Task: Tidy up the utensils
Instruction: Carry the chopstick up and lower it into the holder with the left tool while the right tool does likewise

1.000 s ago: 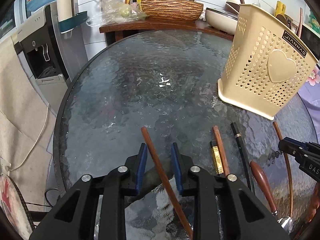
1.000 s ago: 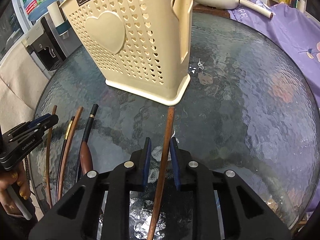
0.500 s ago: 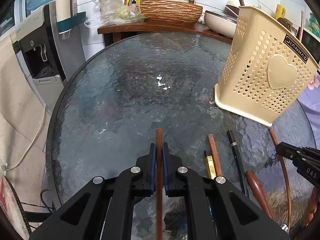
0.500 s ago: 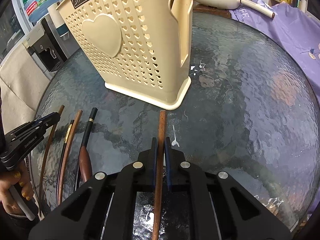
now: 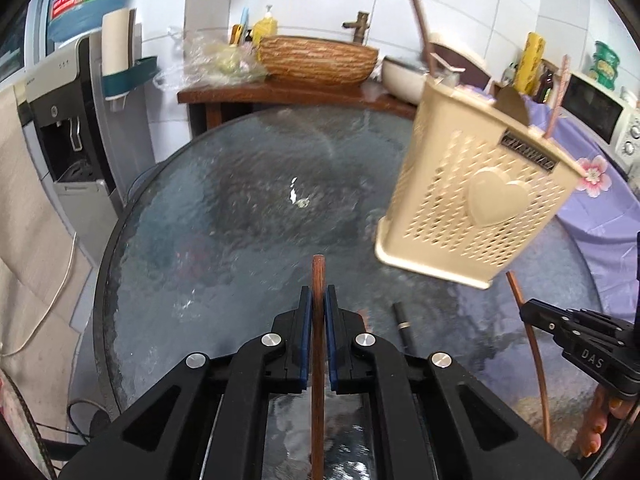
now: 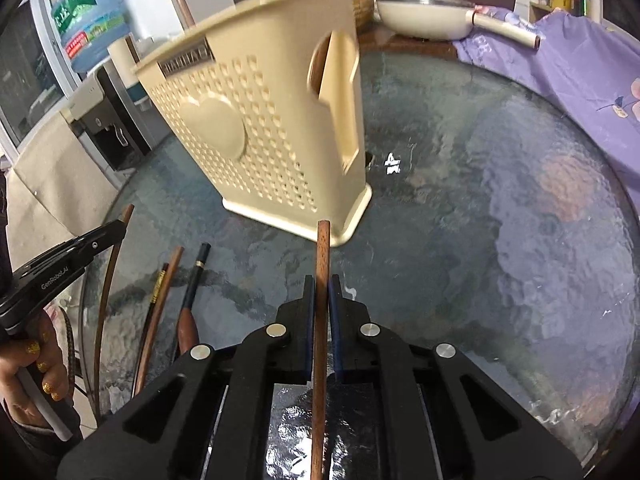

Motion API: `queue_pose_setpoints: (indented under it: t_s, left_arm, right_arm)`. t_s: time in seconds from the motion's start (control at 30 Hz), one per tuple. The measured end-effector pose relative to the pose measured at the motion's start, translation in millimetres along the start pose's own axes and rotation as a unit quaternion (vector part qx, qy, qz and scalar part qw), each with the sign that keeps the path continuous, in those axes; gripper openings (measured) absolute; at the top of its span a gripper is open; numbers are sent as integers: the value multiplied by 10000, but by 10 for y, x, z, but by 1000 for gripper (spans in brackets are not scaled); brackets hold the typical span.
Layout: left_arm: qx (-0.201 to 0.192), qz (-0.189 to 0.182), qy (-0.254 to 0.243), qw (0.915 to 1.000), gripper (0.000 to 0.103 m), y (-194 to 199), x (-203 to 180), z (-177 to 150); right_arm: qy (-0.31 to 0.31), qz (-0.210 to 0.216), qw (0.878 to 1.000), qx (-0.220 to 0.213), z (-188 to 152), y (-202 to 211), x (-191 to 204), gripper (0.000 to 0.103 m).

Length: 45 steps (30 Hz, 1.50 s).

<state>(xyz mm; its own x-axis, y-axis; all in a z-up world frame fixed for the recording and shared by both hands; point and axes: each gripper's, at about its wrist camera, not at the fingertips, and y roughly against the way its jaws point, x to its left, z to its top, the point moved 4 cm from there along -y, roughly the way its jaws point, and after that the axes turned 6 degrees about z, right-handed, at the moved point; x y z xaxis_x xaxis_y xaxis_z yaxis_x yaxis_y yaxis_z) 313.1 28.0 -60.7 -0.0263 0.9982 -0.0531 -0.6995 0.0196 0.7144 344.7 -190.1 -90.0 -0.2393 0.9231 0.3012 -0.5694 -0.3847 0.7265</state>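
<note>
My left gripper (image 5: 319,292) is shut on a brown wooden chopstick (image 5: 318,280) and holds it above the glass table (image 5: 240,208). My right gripper (image 6: 322,284) is shut on another brown wooden chopstick (image 6: 322,248), its tip near the base of the cream perforated utensil holder (image 6: 256,140). The holder also shows at the right in the left wrist view (image 5: 476,200), with utensil handles sticking out of its top. A black chopstick (image 6: 196,276), a thin brown chopstick (image 6: 160,304) and a wooden-handled utensil (image 6: 188,328) lie on the table at the left.
A water dispenser (image 5: 76,120) stands left of the table. Behind it a wooden counter (image 5: 288,92) carries a woven basin (image 5: 316,58) and a pan (image 6: 424,16). A purple cloth (image 6: 560,64) lies at the right.
Both grippers, shut on their chopsticks half a second ago, have lifted them off the table. The views have risen and tilted, so the holder appears farther and lower.
</note>
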Motion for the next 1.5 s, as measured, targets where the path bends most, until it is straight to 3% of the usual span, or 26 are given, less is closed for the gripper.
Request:
queue_pose_setpoints:
  t_s: [0.43, 0.87, 1.5]
  left_arm:
    - [-668, -404, -143, 9968, 6, 580, -228, 203]
    - [-1017, -678, -291, 9921, 6, 904, -363, 322]
    - [-1508, -765, -403, 9848, 6, 1286, -404, 474]
  right_arm:
    - [264, 430, 9945, -915, 180, 701, 177, 7]
    - [473, 683, 9886, -1257, 274, 1078, 311, 7]
    - [991, 794, 9772, -1703, 404, 1481, 602, 7]
